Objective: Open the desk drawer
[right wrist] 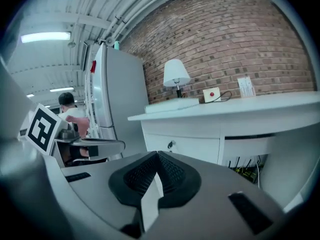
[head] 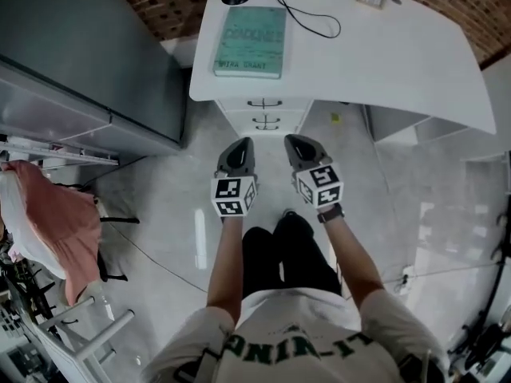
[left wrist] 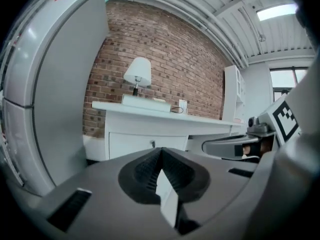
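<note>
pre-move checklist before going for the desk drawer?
1. Target top drawer shut, ready to pull: ok.
2. Its drawer handle in view: ok.
3. Jaws of right gripper open for the handle: not ok, shut and empty.
4. Jaws of left gripper open: not ok, shut and empty.
5. A gripper at the handle: not ok, both short of the desk.
6. Drawer unlocked: cannot tell.
</note>
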Demonstrator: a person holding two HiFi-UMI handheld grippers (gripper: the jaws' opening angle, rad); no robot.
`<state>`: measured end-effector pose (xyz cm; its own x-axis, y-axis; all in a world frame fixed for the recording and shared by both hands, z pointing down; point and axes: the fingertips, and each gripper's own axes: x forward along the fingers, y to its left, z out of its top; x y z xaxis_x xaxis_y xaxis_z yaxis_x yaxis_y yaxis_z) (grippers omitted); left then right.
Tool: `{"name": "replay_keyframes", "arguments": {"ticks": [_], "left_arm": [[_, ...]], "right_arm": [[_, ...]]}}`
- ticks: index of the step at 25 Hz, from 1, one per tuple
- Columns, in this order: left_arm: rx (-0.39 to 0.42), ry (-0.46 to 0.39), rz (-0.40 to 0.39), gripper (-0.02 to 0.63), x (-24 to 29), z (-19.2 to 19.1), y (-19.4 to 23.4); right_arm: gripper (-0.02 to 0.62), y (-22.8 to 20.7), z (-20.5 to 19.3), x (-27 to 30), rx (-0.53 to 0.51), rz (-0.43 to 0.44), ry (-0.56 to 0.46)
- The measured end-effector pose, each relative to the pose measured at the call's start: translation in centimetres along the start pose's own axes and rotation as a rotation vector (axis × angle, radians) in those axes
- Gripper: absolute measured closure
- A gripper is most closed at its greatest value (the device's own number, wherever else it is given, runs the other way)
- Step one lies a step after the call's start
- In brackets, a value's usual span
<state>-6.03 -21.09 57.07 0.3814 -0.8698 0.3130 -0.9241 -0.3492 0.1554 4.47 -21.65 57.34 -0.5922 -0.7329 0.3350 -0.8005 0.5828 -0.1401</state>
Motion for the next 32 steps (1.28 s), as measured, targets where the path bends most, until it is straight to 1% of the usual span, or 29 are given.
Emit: {"name": "replay_keyframes", "arguments": {"ticks": [3,6,9,15,23,28,32], "left_arm": [[-0.020,0.008,-0.007,0.604,2.9,-4.7,1.4],[-0.032,0.006,-0.009,0.604,5.5,-8.6,2.7],[-0.032,0.002,-0.011,0.604,8.0,-12.0,3.7],[-0.039,-0.009,-0.029,0.604,11.5,-17.8,5.3],[-0.011,-0.043,-0.044,0.603,14.1,-22.6,6.9],[-0.001,-0.080,-0.052,0.603,15.0,-24.4,8.0],[0.003,-0.100,-0.056,0.603,15.5,-25.2,8.6]], "right_arm": [[0.594,-1.4,-4.5,2.5,-0.021,0.004,0.015],[0.593,-3.0,-8.9,4.7,-0.029,-0.006,0.030],[0.594,-4.5,-12.8,6.8,-0.029,-0.014,0.047],[0.594,-6.3,-18.9,10.6,-0.051,-0.012,0.050],[0.594,-8.0,-25.2,14.5,-0.064,-0.027,0.062],[0.593,-8.8,-29.7,17.2,0.015,-0.026,0.078],[0.592,-9.5,-32.7,19.4,0.075,-0.024,0.088]]}}
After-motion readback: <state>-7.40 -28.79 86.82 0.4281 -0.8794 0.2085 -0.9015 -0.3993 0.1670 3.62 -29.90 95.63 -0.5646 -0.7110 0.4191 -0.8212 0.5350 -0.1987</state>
